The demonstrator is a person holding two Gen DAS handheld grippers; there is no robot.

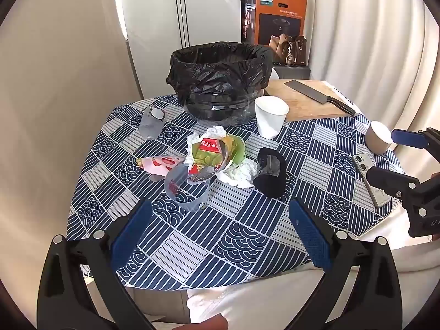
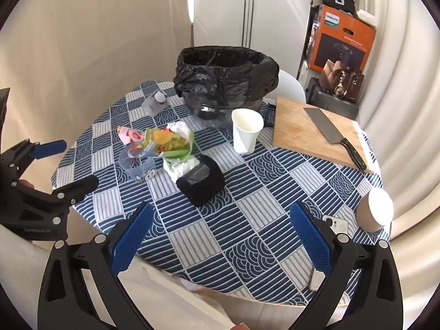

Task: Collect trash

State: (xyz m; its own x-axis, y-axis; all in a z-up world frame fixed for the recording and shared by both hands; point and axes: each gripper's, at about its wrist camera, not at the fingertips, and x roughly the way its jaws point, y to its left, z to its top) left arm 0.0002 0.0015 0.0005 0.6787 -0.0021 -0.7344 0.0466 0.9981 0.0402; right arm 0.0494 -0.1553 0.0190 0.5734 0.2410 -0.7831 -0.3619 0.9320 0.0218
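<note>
Hovering over the near edge of the surface (image 1: 209,250), both grippers tilted downward, nothing between the blue pads. Left gripper (image 1: 220,236) spread wide above the patterned cloth; right gripper (image 2: 220,239) spread just as wide, close to the near right edge. Seen from the left wrist view, right gripper's fingers (image 1: 407,139) apart at the right edge, above a phone (image 1: 371,178) lying flat there.

Just beyond the fingers, near the middle of the surface: a clear plastic cup (image 1: 187,189) tipped on its side, a black pouch-like item (image 1: 271,173) to its right, kind not clear. Touching the cup, a heap of trash: a crumpled green and red snack wrapper (image 1: 211,154), white tissues (image 1: 239,174) beneath and beside it, a pink wrapper (image 1: 159,163) toward the left edge.

Farther in, a white paper cup (image 1: 271,117) upright right of the heap, a small clear bottle (image 1: 151,122) toward the far left edge. Near the right edge, a brown paper cup (image 1: 378,137) lying on its side.

At the far edge, a bin lined with a black bag (image 1: 220,74), mouth open, nothing of the trash visibly in it. Right of the bin, a wooden cutting board (image 1: 305,100) with a cleaver (image 1: 319,95) resting flat on it.

Beyond the surface, an orange appliance box (image 1: 277,16) against the wall.
</note>
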